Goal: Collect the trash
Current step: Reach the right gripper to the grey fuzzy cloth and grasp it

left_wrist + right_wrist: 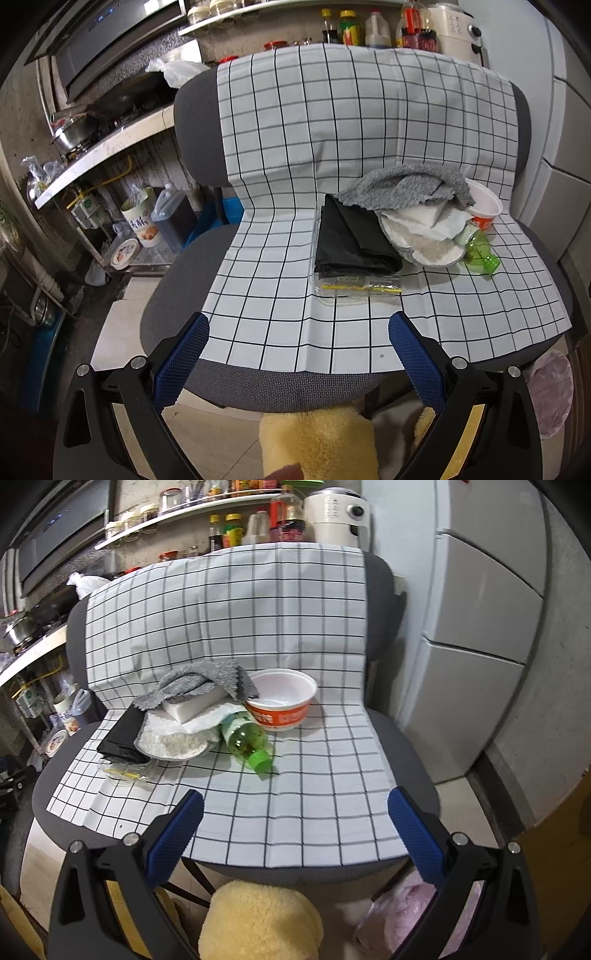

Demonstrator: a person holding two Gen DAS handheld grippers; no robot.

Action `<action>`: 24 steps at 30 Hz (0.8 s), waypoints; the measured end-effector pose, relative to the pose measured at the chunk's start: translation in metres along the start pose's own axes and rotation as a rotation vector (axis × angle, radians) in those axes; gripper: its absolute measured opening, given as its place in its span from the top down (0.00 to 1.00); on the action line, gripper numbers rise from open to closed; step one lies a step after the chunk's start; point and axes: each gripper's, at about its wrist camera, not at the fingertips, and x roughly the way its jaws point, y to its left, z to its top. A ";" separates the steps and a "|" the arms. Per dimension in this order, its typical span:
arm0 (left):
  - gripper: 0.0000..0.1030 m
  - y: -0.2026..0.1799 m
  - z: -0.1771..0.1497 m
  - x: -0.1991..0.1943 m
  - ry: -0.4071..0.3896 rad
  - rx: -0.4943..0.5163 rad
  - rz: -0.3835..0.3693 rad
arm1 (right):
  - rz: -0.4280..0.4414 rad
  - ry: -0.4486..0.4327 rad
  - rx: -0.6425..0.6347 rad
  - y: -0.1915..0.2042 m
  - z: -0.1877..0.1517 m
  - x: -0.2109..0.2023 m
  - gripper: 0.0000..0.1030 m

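Green bottle (246, 741), orange-white bowl (282, 701), black-gridded white cloth (303, 627).

No text could be read with certainty. The orange band of the white plastic bowl (282, 701) carried white characters, and the cream round tin (142, 218) carried dark characters, both too blurred.

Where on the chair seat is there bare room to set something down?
Free: the cloth's front strip before the bottle, and the right side beside the bowl. Crowded: back left, where towel, bag and tray pile together.
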 end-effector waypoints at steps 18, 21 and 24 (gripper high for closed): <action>0.07 0.019 0.029 0.079 0.021 -0.012 0.028 | 0.214 -0.007 -0.151 0.090 0.093 0.119 0.06; 0.07 0.028 0.041 0.095 0.044 -0.027 0.030 | 0.219 -0.001 -0.177 0.107 0.112 0.152 0.06; 0.07 0.036 0.051 0.111 0.054 -0.043 0.044 | 0.231 -0.007 -0.223 0.125 0.126 0.183 0.06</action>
